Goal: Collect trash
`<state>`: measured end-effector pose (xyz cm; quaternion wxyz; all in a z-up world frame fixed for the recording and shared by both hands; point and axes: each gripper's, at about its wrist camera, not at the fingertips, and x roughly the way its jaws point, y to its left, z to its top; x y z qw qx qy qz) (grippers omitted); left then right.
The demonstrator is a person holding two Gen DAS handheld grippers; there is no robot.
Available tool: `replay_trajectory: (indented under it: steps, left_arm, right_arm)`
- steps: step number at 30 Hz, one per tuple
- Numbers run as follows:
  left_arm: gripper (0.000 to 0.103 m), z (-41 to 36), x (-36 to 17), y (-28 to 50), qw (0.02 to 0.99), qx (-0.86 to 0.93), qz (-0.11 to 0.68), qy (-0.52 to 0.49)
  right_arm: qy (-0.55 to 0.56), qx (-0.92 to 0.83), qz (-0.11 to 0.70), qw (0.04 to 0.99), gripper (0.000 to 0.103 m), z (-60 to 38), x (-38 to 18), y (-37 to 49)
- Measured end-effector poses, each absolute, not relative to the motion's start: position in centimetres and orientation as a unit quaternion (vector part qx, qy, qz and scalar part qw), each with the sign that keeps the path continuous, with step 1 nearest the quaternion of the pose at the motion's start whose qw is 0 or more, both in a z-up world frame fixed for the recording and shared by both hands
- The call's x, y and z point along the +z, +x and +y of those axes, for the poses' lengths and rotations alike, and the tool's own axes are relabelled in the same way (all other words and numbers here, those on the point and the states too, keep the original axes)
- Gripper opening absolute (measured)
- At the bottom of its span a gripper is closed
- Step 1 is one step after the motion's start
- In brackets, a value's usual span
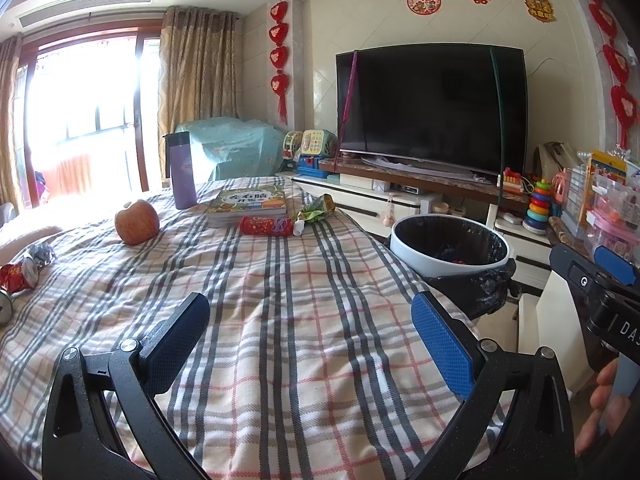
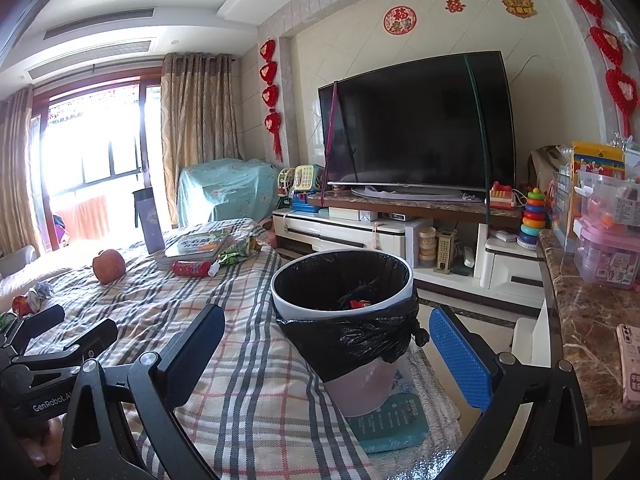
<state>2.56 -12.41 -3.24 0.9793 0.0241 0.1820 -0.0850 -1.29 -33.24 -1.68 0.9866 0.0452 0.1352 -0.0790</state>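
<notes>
Both grippers, left [image 1: 310, 344] and right [image 2: 326, 356], gape empty. Red wrapper [image 1: 266, 225] lies by books [image 1: 250, 204], bin [image 2: 342, 280] beside table. Likely light, crinkly (slippery foil?); pinch mid-body.

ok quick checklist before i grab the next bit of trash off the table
1. Left gripper open and holding nothing: ok.
2. Right gripper open and holding nothing: ok.
3. Bin at the table edge, liner on, mouth clear: ok.
4. Trash left on the cloth: red tube, green wrapper, crumpled red wrapper: ok.
5. Apple, books and bottle stay put; tube lies right at the books: cannot tell if touching.
</notes>
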Motion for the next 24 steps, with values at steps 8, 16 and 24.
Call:
replay_trajectory:
  steps: [8, 16, 24]
  left_arm:
    - [0.103, -12.5, -3.4, 2.6, 0.979, -0.085, 0.184, 0.024]
    - [0.103, -12.3, -3.6, 2.9, 0.978, -0.087, 0.19, 0.021]
    - [0.103, -11.2, -3.8, 4.2, 0.973, -0.092, 0.211, 0.002]
  right_arm:
    - [0.046, -0.076, 0.139, 0.986, 0.103, -32.7, -1.9, -1.1]
    - [0.048, -0.071, 0.149, 0.985, 0.103, -32.6, -1.9, -0.6]
    - [0.05, -0.058, 0.167, 0.983, 0.103, -32.0, -2.0, 0.4]
